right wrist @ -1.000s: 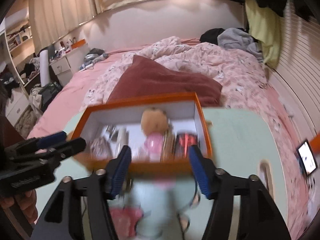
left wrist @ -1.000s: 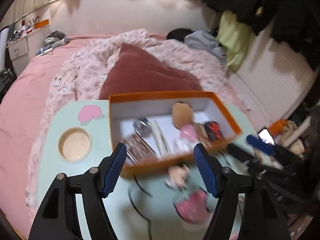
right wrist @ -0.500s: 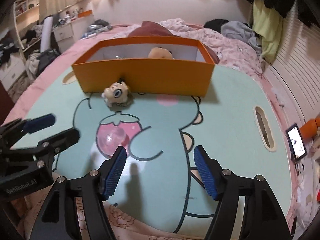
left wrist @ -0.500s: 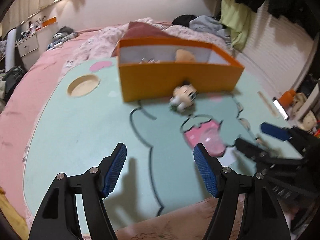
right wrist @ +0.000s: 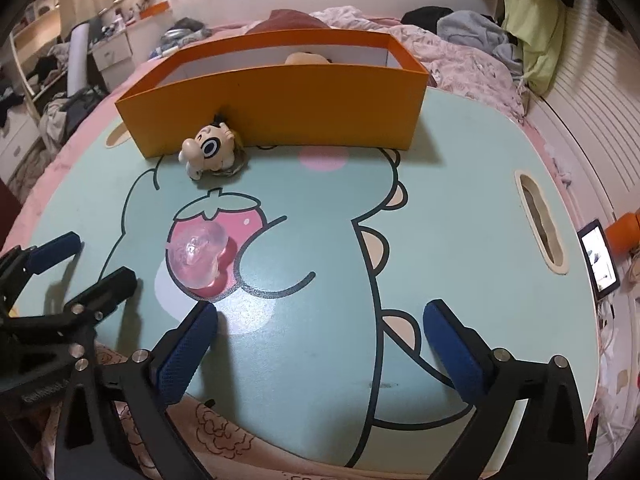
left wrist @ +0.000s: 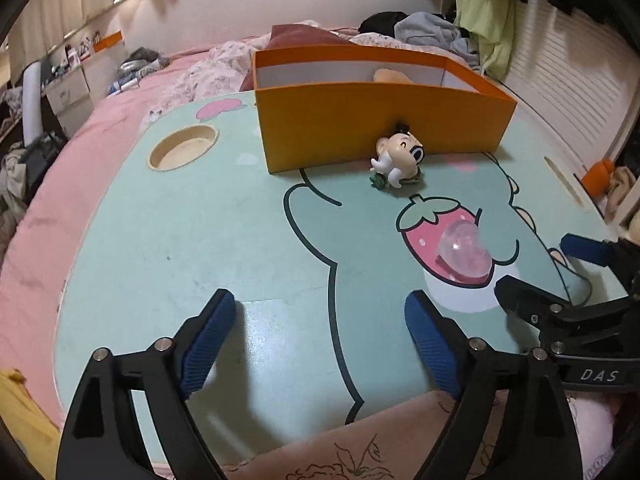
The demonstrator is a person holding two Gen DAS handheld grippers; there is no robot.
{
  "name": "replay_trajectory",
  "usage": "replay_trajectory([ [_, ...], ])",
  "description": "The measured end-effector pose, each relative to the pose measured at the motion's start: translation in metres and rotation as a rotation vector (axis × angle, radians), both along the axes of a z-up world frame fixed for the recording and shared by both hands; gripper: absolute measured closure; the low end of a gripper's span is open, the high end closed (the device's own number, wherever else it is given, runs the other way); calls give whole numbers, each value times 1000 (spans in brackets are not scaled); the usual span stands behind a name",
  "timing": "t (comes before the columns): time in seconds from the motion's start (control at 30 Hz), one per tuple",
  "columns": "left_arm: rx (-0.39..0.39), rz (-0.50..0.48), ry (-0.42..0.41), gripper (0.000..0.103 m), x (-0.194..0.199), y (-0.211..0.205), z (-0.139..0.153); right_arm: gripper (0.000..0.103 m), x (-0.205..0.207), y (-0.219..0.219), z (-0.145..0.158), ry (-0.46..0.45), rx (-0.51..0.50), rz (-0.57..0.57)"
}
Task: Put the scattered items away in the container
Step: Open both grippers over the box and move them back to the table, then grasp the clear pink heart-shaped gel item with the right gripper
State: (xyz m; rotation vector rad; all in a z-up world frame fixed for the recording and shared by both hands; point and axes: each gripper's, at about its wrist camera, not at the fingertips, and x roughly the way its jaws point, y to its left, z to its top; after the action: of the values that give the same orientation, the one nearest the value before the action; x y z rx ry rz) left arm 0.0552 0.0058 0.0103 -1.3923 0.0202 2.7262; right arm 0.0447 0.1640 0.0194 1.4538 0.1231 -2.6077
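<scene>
Left wrist view shows the orange box (left wrist: 384, 120) at the far side of the lap table (left wrist: 200, 240), open on top, white inside. Only one thing in it can be seen over the wall: a tan rounded plush top (left wrist: 390, 75) near the back wall, right of centre. The rest of the inside is hidden by the front wall.

Two items are outside the box. The cartoon figurine (left wrist: 398, 156) lies on its side, touching or almost touching the front wall of the box, w/ a small green piece beside it. The clear pinkish plastic piece (left wrist: 464, 252) lies nearer, on the printed strawberry, well apart from the box and from the figurine.

Left gripper (left wrist: 320, 332) is low over the near part of the table; jaws are opening, nothing btw them, only bare table surface. Right gripper (right wrist: 320, 332) is also opening, nothing btw its fingers; its left fingertip is just beside the clear piece, not touching as far as I can tell. Each gripper is seen in the other's view, close side by side.

Table has a round cup recess (left wrist: 184, 146) at far left and a slot handle (right wrist: 540, 224) at right. Near edge of the table is just under both grippers. Wide free surface lies btw the grippers and the box. Pink bedding (left wrist: 80, 160) is around the table.
</scene>
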Motion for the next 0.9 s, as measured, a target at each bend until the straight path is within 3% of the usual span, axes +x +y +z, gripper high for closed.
replay_trajectory([
  [0.2, -3, 36, -13, 0, -4, -6, -4, 0, -1, -1, 1, -2, -1, -1],
  [0.9, -6, 33, -28, 0, -5, -7, -3, 0, -5, -2, 0, -14, 10, 22],
])
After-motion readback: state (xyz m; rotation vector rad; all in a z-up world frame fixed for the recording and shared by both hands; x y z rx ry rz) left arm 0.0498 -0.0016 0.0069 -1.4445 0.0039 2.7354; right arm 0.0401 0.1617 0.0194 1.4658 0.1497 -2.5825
